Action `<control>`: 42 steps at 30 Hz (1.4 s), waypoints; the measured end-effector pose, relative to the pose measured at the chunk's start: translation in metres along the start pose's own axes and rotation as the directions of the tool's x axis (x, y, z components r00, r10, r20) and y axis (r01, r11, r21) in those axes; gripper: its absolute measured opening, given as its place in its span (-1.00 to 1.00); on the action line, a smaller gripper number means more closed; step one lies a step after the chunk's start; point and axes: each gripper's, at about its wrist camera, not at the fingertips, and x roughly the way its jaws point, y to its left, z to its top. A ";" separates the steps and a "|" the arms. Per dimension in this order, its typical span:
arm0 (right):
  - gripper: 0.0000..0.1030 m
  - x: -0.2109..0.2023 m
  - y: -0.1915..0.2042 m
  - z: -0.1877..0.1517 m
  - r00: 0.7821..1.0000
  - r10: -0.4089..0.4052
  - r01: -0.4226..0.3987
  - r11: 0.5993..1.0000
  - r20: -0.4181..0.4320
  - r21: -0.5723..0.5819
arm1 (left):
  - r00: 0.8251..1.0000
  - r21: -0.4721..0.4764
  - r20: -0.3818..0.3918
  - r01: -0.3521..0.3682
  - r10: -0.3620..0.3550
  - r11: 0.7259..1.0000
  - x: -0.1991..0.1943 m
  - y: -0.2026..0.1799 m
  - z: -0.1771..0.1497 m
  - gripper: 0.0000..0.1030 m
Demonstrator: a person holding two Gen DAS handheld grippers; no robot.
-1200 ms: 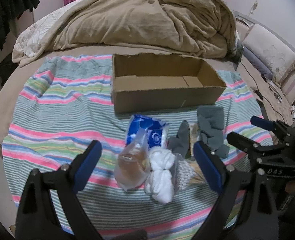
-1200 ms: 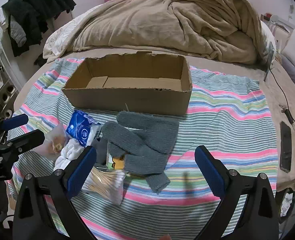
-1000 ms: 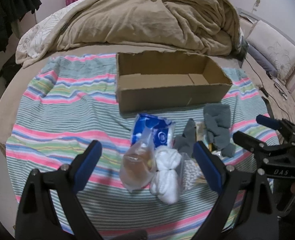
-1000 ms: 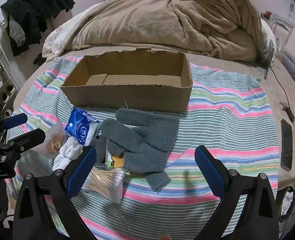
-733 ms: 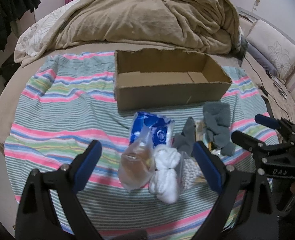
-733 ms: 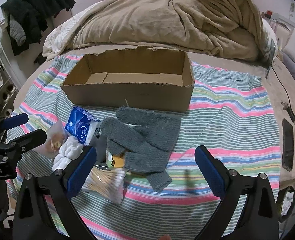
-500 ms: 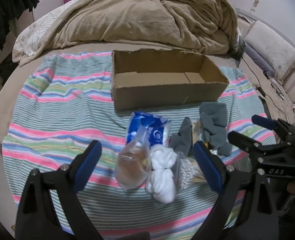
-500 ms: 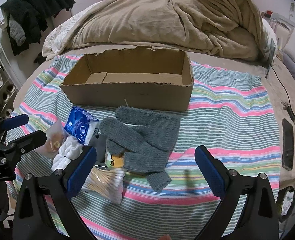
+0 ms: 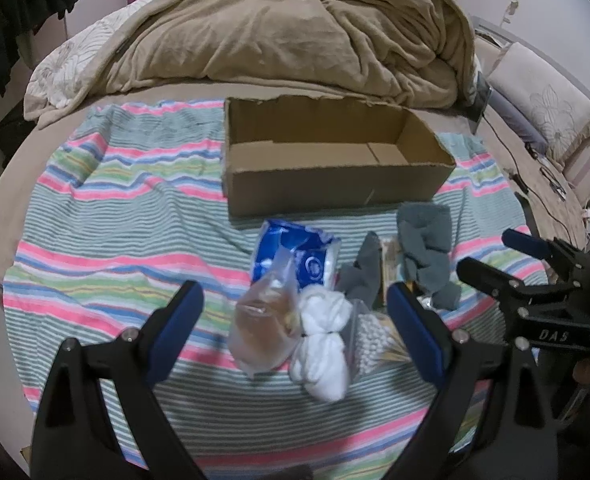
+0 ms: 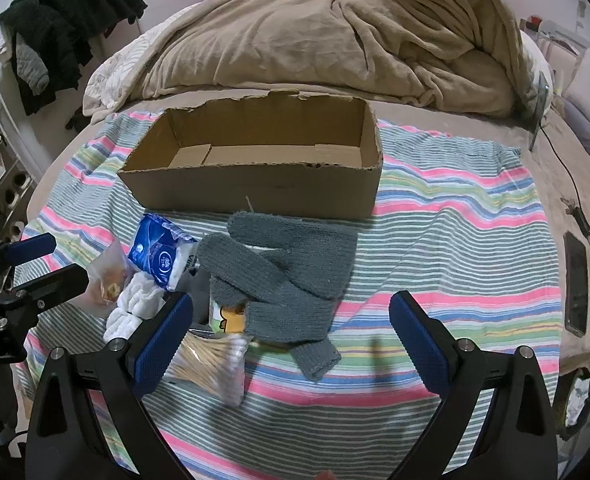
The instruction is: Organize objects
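Note:
An open, empty cardboard box (image 9: 335, 184) (image 10: 255, 192) sits on a striped cloth (image 9: 115, 232). In front of it lies a pile: a blue tissue pack (image 9: 295, 254) (image 10: 161, 250), a clear bag with brownish contents (image 9: 263, 328) (image 10: 109, 276), white rolled socks (image 9: 323, 344) (image 10: 133, 308), a bag of cotton swabs (image 9: 371, 340) (image 10: 211, 360), grey knitted gloves (image 9: 427, 248) (image 10: 287, 272) and a small yellow-printed pack (image 10: 227, 316). My left gripper (image 9: 295, 332) is open, above the bag and socks. My right gripper (image 10: 291, 340) is open, above the gloves.
A heaped tan blanket (image 9: 295, 32) lies behind the box. Dark clothes (image 10: 67, 12) hang at the left. A dark phone (image 10: 575, 284) and a cable (image 10: 567, 176) lie on the bed at the right. A pillow (image 9: 547, 100) lies at the far right.
Both views shift only slightly; both grippers stay open and hover over the pile. Nothing has been picked up or moved.

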 end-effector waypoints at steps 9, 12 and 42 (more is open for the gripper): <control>0.94 0.000 -0.002 0.001 1.000 0.001 -0.001 1.000 0.003 0.005 | 1.000 0.000 -0.003 0.009 -0.009 1.000 0.000 0.000 0.000 0.82; 0.94 0.000 -0.002 0.001 1.000 0.003 -0.003 1.000 0.005 0.006 | 1.000 0.001 -0.003 0.009 -0.009 1.000 0.000 0.000 0.001 0.82; 0.94 0.012 -0.016 0.005 1.000 -0.009 0.010 1.000 -0.010 0.028 | 0.997 0.010 -0.077 0.020 -0.019 1.000 0.028 0.003 -0.009 0.81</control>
